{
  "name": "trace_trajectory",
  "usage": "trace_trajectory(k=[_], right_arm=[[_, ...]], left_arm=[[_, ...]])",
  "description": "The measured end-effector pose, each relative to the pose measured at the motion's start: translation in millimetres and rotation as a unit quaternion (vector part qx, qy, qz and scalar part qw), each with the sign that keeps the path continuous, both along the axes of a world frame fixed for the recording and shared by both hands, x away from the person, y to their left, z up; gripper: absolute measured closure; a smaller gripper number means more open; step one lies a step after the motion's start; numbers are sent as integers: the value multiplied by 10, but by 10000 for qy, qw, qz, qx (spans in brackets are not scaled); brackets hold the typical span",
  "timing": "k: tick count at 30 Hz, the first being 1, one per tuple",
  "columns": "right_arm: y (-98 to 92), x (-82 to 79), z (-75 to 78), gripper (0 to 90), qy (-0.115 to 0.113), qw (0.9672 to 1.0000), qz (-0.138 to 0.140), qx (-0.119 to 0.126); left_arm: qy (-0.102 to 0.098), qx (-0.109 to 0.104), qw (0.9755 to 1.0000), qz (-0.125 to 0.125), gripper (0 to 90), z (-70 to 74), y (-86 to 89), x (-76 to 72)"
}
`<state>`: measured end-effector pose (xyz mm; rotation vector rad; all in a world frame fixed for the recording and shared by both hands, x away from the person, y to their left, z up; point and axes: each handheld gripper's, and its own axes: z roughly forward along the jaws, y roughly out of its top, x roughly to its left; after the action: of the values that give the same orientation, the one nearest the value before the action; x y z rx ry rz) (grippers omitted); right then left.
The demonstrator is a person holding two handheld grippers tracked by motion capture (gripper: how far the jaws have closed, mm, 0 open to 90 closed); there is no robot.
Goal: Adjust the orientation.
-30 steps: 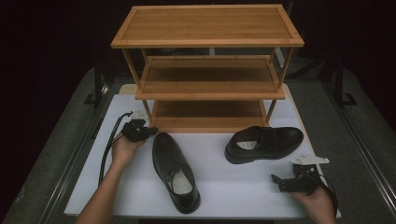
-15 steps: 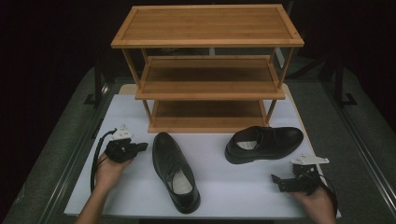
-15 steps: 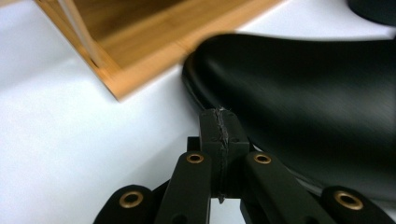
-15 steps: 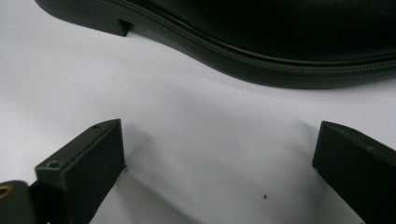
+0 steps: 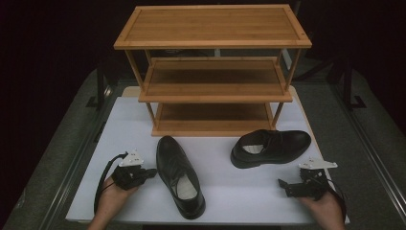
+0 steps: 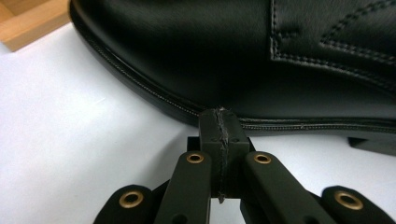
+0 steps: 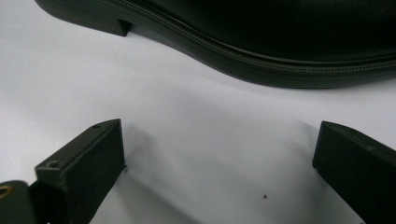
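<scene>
facing left shoe (image 6: 261, 56) sole stitching, left gripper (image 6: 220, 122) fingers together.

The high view looks forward and down from above the near table edge, taking in the three-tier wooden shoe rack (image 5: 213, 72) at upper centre. Each gripper view sits low and close, facing a black leather shoe's (image 6: 243, 56) side on the white tabletop (image 7: 187, 121), shared with the high view.

rack (image 5: 212, 72): table's far middle | left shoe (image 5: 179, 175): before it, left | right shoe (image 5: 270, 147): before it, right
</scene>
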<state>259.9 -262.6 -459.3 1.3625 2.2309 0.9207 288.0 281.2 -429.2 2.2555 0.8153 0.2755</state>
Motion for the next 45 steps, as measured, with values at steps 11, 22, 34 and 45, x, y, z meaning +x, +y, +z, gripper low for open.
trace_trajectory(k=[11, 22, 34, 45], right_arm=[[0, 1, 0, 16, -1, 10000, 4, -4], [-2, 5, -1, 16, -15, 10000, 19, -12], [-1, 4, -2, 16, -9, 10000, 12, -2], [-2, 4, -3, 16, -8, 10000, 10, 0]], left_arm=[[39, 87, 9999, -81, 900, -43, -56, 33], [-36, 173, 9997, -141, 900, -42, -156, 158], [-96, 238, 9993, -258, 900, -45, -357, 340], [-125, 229, 9992, -294, 900, -49, -473, 406]])
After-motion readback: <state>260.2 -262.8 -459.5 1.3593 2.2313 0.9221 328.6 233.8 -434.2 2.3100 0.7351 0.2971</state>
